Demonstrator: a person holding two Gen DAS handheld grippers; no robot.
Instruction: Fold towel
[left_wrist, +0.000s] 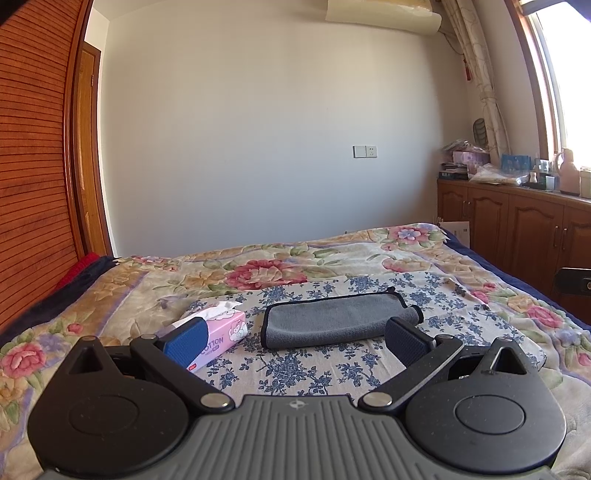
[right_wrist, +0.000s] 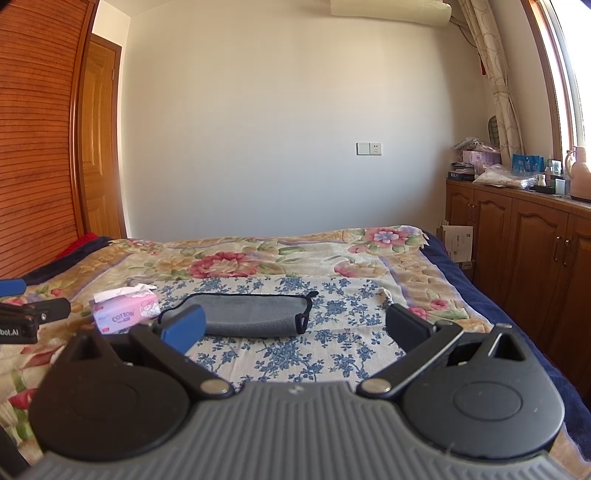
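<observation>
Jaws wide on both our left gripper (left_wrist: 295, 341) and right gripper (right_wrist: 295, 326), empty; folded towel (left_wrist: 332, 323) lies beyond, tissue box (left_wrist: 221, 338) left.

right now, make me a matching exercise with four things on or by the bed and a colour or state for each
Things:
1. towel
2. tissue box
3. cloth
4. left gripper

Descriptions:
a. pink
b. white with blue flowers
c. open, holding nothing
d. grey, already folded

Pairs: 1-d, 2-a, 3-b, 4-c
</observation>
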